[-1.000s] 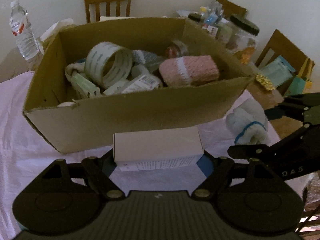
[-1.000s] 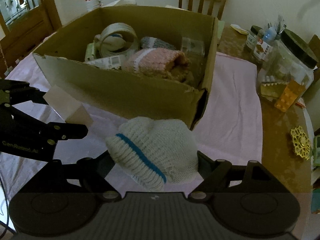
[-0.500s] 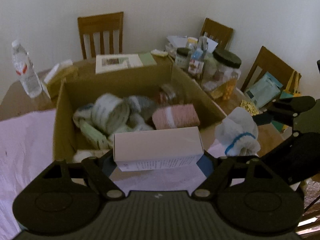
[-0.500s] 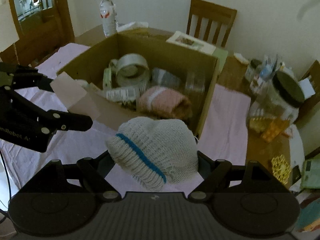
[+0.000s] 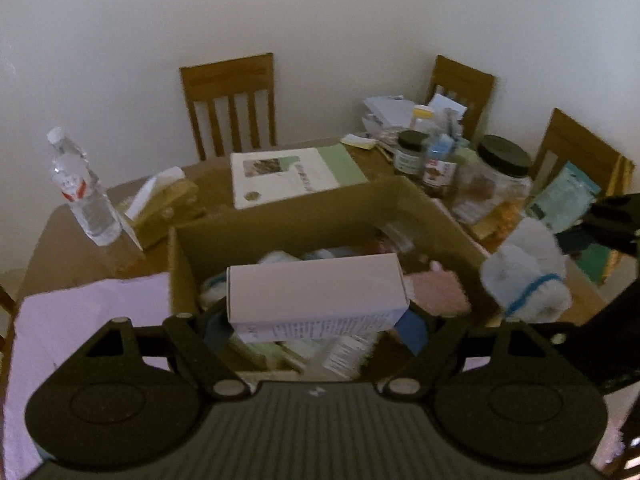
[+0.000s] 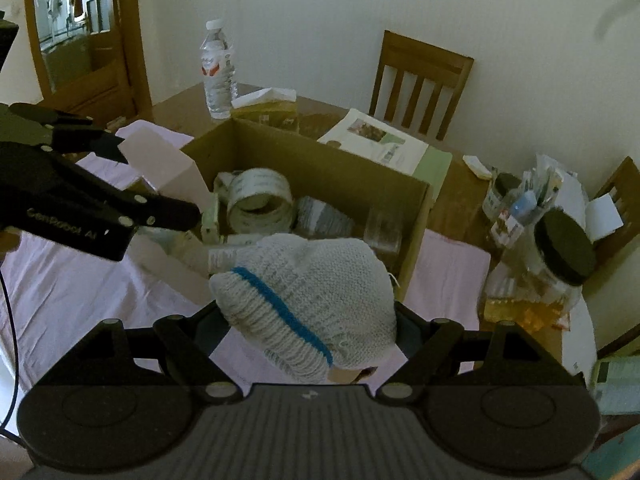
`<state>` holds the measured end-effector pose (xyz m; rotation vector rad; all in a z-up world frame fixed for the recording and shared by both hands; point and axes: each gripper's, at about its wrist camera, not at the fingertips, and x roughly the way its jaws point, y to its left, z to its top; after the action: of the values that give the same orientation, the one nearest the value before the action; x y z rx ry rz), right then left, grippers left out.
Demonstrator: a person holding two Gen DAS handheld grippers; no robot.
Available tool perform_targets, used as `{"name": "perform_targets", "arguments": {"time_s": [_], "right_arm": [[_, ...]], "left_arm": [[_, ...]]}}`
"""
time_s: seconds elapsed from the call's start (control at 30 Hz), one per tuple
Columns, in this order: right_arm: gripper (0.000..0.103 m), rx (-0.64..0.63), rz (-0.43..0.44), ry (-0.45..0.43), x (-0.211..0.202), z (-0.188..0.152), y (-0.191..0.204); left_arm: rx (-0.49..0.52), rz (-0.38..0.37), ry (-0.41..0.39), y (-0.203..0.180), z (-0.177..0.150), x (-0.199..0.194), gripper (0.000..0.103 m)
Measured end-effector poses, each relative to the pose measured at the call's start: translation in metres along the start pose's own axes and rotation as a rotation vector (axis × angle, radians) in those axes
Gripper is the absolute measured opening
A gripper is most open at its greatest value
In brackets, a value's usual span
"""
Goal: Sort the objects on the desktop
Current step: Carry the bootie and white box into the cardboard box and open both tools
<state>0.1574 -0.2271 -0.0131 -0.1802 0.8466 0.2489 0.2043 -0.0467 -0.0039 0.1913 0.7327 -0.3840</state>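
Observation:
My left gripper (image 5: pixel 318 320) is shut on a white carton box (image 5: pixel 316 294) and holds it above the near side of the open cardboard box (image 5: pixel 320 200). My right gripper (image 6: pixel 308 332) is shut on a white knit hat with a blue stripe (image 6: pixel 308 292), held above the cardboard box's (image 6: pixel 320 160) near right corner. The hat also shows in the left wrist view (image 5: pixel 524 276), and the carton in the right wrist view (image 6: pixel 164 164). Inside the cardboard box lie a tape roll (image 6: pixel 258 200), a pink knit piece (image 5: pixel 438 292) and several small packages.
A pink cloth (image 6: pixel 80 292) covers the table under the box. A water bottle (image 5: pixel 82 188), a tissue pack (image 5: pixel 164 204) and a booklet (image 5: pixel 288 172) lie behind it. Jars (image 6: pixel 556 264) and clutter stand at the right. Wooden chairs (image 5: pixel 230 104) surround the table.
Both grippers have risen and moved forward over the cardboard box, carrying the carton and the hat. The view now looks down into the box from higher up.

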Motion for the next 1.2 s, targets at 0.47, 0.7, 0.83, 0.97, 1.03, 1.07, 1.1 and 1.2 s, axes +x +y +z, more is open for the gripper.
{"name": "perform_targets", "arguments": {"time_s": [0.47,0.7,0.83,0.97,1.03,1.07,1.1,1.2], "right_arm": [[0.087,-0.013,-0.008,0.017,0.032,0.044,-0.007],[0.087,-0.031,-0.006,0.029,0.053,0.072,-0.01],[0.087,-0.041,0.0,0.031,0.067,0.091,-0.013],[0.091,-0.036,-0.012,0.022,0.081,0.107,-0.017],[0.098,-0.029,-0.02,0.026,0.087,0.111,-0.019],[0.103,-0.028,-0.03,0.023,0.088,0.113,-0.019],[0.103,-0.028,-0.038,0.017,0.088,0.113,-0.019],[0.103,-0.029,-0.055,0.033,0.087,0.111,-0.017]], "left_arm": [[0.022,-0.006,0.047,0.014,-0.02,0.011,0.097],[0.009,0.008,0.057,0.024,-0.03,0.009,0.098],[0.014,0.064,0.047,0.031,-0.029,0.008,0.098],[0.034,0.105,0.034,0.032,-0.031,0.005,0.099],[0.045,0.117,0.029,0.031,-0.032,0.004,0.1],[0.046,0.121,0.028,0.031,-0.032,0.004,0.1],[0.044,0.121,0.029,0.031,-0.033,0.004,0.1],[0.025,0.115,0.034,0.03,-0.033,0.005,0.1]]}}
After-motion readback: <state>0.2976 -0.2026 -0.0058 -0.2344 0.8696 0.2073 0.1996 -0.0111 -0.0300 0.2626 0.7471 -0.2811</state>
